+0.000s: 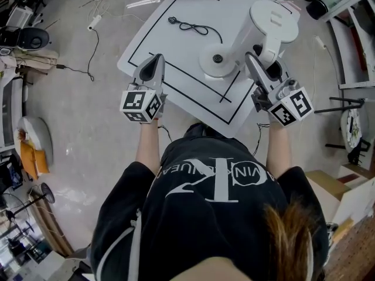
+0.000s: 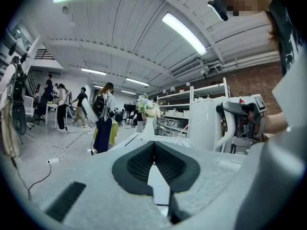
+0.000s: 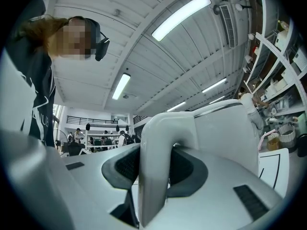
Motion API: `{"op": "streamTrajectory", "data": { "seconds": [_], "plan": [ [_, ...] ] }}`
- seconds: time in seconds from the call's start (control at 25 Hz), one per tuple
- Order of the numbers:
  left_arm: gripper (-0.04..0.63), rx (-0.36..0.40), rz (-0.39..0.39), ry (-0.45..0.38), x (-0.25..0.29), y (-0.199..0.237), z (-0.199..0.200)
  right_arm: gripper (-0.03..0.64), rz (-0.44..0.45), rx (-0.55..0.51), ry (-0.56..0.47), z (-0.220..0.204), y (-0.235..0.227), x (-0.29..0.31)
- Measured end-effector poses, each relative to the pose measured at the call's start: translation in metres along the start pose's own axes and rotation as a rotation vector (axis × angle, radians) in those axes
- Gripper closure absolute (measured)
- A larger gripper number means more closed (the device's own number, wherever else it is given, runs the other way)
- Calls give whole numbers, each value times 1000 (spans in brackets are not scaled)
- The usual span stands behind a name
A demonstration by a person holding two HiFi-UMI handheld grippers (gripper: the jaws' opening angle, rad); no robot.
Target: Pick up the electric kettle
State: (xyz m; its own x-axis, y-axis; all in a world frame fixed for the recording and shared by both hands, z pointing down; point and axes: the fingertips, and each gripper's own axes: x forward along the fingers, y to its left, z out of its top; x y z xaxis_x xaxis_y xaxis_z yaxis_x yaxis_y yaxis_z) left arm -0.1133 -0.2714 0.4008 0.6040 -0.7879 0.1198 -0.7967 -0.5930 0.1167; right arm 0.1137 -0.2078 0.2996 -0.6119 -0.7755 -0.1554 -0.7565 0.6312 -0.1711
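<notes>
Nearest in the head view are the person's (image 1: 217,215) shoulders and forearms, which cover the front edge of the white surface (image 1: 158,34); the left gripper (image 1: 157,58) hangs over the near left part of that surface, its fingers (image 2: 144,159) pressed together on nothing; the right gripper (image 1: 252,58) reaches in at the near right, and in its own view the fingers (image 3: 122,169) are clamped on the white handle (image 3: 156,143) of the kettle (image 1: 270,21), which fills the space between them.

Just left of the kettle lies its round base (image 1: 218,60), the centre connector bare, so the kettle is not seated on it; the kettle's underside is hidden by its own body, so whether it touches the surface cannot be told; in the left gripper view it stands upright.

Beyond the base a black cable (image 1: 190,26) curls loose on the surface, inside the black lines (image 1: 176,89) marked there; at the far edge a white vase (image 2: 147,126) with flowers is cut off by the frame in the head view.

Farther off, wires trail across the floor (image 1: 88,116) at left; shelves (image 2: 180,110) stand behind; distant figures in the hall are too small to make out.
</notes>
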Motion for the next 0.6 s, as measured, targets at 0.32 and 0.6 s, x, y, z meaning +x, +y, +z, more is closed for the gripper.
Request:
{"op": "streamTrajectory", "data": {
  "seconds": [0.32, 0.6],
  "plan": [
    [584, -9, -30, -2, 11, -6, 2, 483, -56, -11, -8, 5, -8, -16],
    [584, -5, -51, -3, 17, -11, 4, 483, -98, -18, -16, 8, -13, -30]
  ]
}}
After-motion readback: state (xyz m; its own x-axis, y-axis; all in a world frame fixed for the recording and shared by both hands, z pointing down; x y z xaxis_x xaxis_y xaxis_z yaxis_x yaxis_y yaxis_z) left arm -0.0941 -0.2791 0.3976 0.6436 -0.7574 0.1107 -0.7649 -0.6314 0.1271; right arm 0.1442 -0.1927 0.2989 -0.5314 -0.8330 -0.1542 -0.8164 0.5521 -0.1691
